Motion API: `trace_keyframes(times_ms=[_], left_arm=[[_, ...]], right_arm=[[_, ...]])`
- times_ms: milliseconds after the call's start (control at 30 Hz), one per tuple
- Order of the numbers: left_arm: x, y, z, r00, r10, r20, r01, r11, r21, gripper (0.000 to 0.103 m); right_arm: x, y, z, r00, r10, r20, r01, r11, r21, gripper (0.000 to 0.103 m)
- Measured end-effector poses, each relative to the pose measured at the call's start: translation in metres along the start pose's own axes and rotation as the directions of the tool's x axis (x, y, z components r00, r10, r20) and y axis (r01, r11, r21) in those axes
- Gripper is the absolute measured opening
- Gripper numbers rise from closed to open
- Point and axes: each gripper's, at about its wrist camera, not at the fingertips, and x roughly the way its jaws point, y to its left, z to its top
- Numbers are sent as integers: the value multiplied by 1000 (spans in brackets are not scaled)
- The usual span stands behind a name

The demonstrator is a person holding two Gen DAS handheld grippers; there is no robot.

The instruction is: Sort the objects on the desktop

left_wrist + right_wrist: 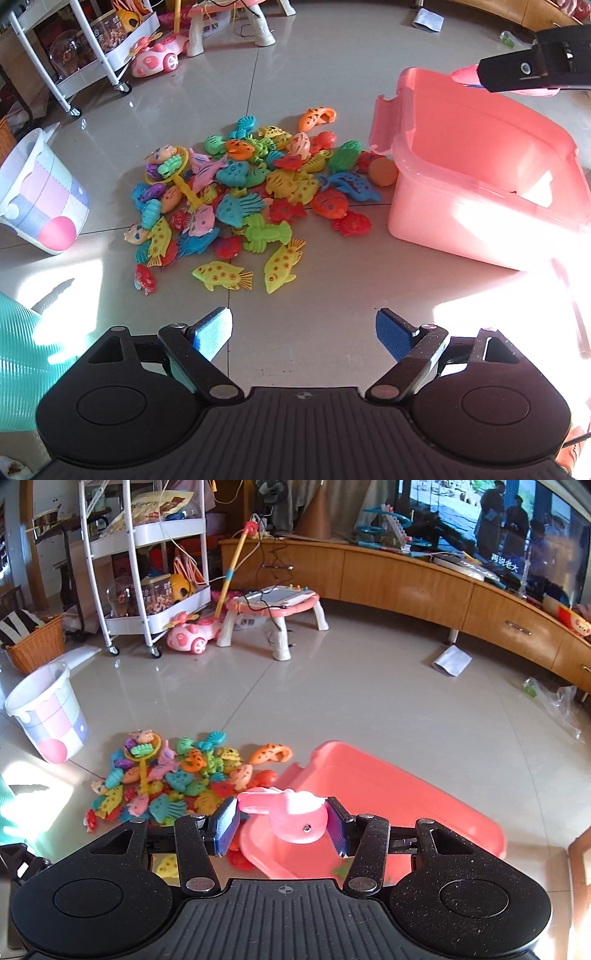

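Observation:
A pile of colourful plastic toy fish lies on the tiled floor; it also shows in the right wrist view. A pink plastic bin stands to its right. My left gripper is open and empty, low over the floor in front of the pile. My right gripper is shut on a pink toy fish and holds it above the bin. In the left wrist view the right gripper shows over the bin's far rim with the pink fish.
A pastel bucket lies tipped at the pile's left. A white trolley, a pink toy car and a small pink table stand farther back. A wooden TV cabinet runs along the far wall. A teal object is at left.

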Motion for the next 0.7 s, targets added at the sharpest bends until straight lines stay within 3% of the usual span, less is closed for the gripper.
trace_keyframes(times_ms=[400,700], left_arm=[[8,-25,10,1000,-27,-9,27,999,24,87],[20,-34,18,999,-26,-22,27,999,22,87]], right_arm=[[29,-36,-5,996,-12,-89,12,1000,-3,47],[71,-46,-4,986,34,-162,-38,999,-22,47]])
